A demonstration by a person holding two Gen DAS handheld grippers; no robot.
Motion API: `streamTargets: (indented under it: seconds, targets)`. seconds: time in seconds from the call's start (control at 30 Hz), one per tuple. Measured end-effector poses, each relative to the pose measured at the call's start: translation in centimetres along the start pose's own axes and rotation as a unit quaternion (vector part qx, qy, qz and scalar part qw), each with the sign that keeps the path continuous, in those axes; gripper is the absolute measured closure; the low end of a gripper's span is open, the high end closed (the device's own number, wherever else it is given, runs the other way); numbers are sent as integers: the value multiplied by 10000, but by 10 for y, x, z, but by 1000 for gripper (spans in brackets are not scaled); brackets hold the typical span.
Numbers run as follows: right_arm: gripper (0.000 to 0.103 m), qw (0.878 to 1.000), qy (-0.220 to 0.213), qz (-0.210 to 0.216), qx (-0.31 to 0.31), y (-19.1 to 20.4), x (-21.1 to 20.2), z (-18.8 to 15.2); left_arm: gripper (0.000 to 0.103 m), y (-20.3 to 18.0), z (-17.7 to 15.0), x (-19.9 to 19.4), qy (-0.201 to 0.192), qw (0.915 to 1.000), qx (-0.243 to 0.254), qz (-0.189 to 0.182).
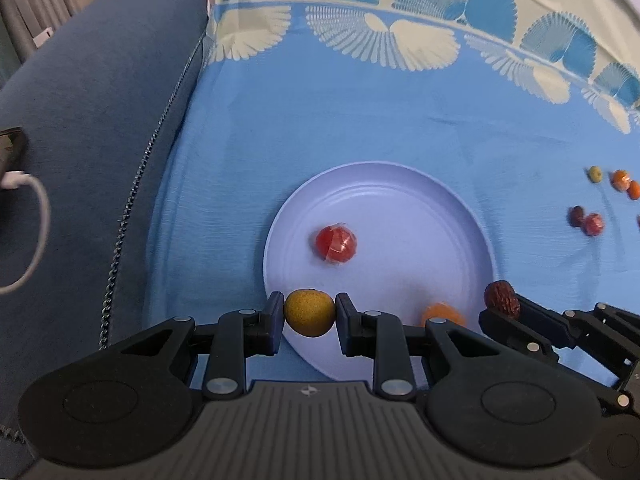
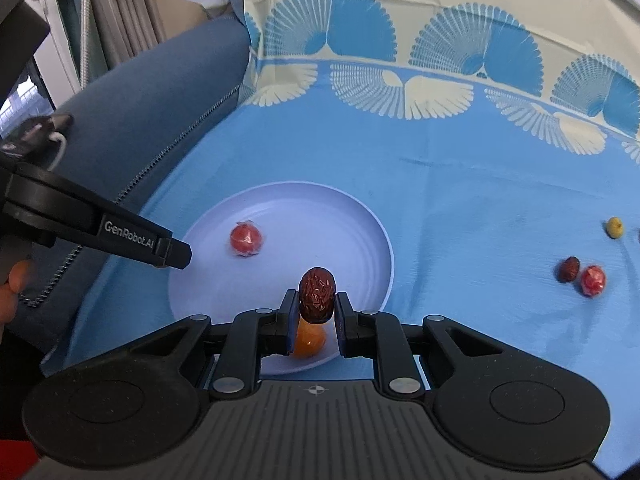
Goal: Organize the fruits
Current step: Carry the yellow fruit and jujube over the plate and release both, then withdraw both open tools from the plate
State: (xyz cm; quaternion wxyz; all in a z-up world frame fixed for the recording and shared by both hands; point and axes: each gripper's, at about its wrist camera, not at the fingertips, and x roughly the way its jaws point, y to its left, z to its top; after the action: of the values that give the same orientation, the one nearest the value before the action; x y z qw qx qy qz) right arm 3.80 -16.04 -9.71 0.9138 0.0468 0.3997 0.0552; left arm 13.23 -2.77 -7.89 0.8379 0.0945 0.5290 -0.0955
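A pale lilac plate lies on the blue cloth. On it sit a red wrapped fruit and an orange fruit. My left gripper is shut on a yellow-green round fruit over the plate's near left rim. My right gripper is shut on a wrinkled dark red date above the orange fruit. The left gripper's finger shows in the right wrist view.
Loose fruits lie on the cloth to the right: a yellow-green one, orange ones, a dark date and a red wrapped one. A blue sofa arm with a phone and cable is left.
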Motion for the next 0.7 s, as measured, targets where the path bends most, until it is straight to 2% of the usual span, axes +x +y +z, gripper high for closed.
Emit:
streamTargets:
  seconds: [0.17,0.23,0.27,0.3,0.37,0.5,0.7]
  targets:
    - [83,9998,168,-71,-61,-2,25,7,72,3,10,23,76,10000,42,-21]
    - [73,9997,211,-101,-77,-3,33,13,39,5,14,25,-78,9999,41,-128]
    - [50,9996,248,-119,-104,-2,36,15,7,6,15,24,-172,9997,12,-154]
    - [30,9995,238,-174,-125,-2,37,18,0,7,16,22,-278,9995,-39,-130]
    - [20,9993,61,-327,-147,-3,30,20,0,9,16,15,-511,9986,-102,-69]
    - [11,9992,112,-344,-144,-5,7,12,0,16,7,4,-362,9993,-87,-16]
    - [5,9994,243,-215,-144,5,-44,-19,0,25,-38,-23,-53,9995,-312,50]
